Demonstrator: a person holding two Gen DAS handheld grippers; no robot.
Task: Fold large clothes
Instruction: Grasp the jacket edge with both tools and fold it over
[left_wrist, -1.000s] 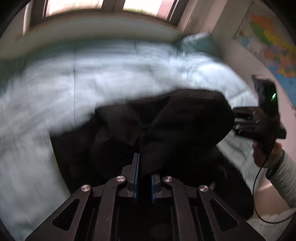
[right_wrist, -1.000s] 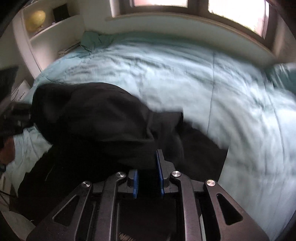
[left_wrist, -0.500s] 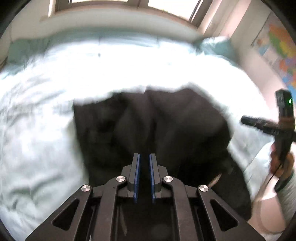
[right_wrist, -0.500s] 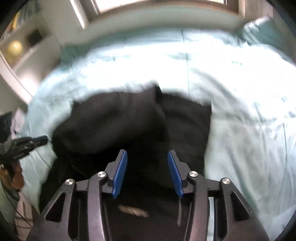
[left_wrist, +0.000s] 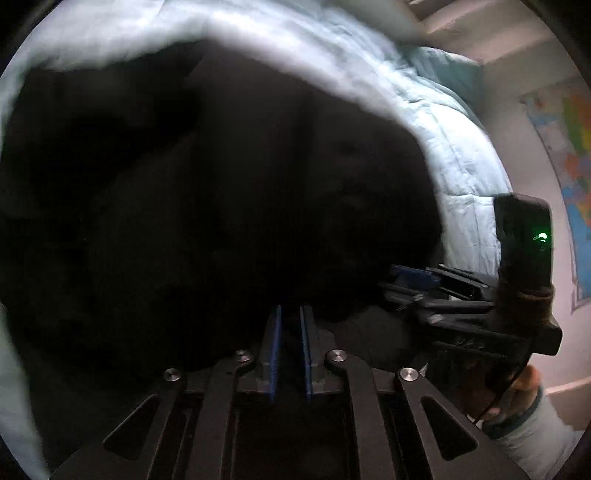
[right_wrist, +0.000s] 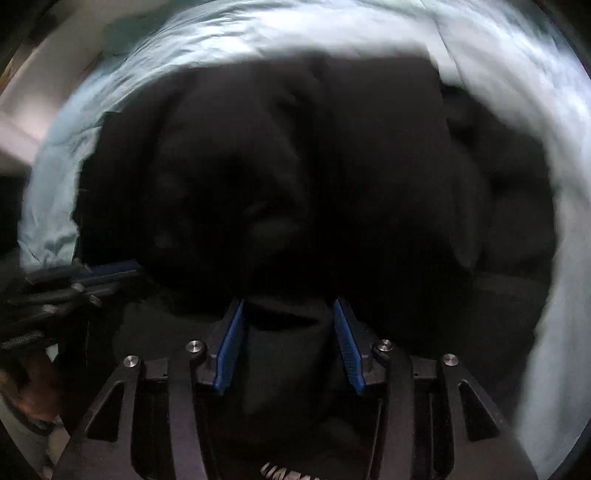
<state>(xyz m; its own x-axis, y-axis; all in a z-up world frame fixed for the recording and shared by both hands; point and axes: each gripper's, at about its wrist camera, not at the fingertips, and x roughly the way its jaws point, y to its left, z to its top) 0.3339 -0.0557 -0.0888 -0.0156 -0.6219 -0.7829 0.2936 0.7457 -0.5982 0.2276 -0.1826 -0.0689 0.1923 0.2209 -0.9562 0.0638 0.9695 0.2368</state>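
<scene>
- In the left wrist view, a black garment (left_wrist: 221, 206) is seen filling the left and centre of the frame, spread on a pale blue quilt (left_wrist: 458, 155) that shows only as a rim along the top and the right.
- At the lower centre of that view, the left gripper (left_wrist: 290, 325) is seen with its blue pads drawn close together; whether cloth is pinched in the narrow gap cannot be told, as everything there is dark.
- At the right of that view, the other tool is seen lying close over the garment's edge, with a wall map (left_wrist: 569, 166) behind it at the far right.
- In the right wrist view, the quilt is seen as an arc along the left, top and right, the garment covering the centre in soft rounded mounds.
- At the lower centre, the right gripper (right_wrist: 288, 321) is seen with its pads spread well apart, a fold of cloth lying between them unclamped.
- The garment is judged thick, soft and limp, fairly heavy for cloth, and not slippery; sagging and bunching are to be expected when it is lifted.
- A hold is best taken on an outer edge or corner, both layers pinched together.
</scene>
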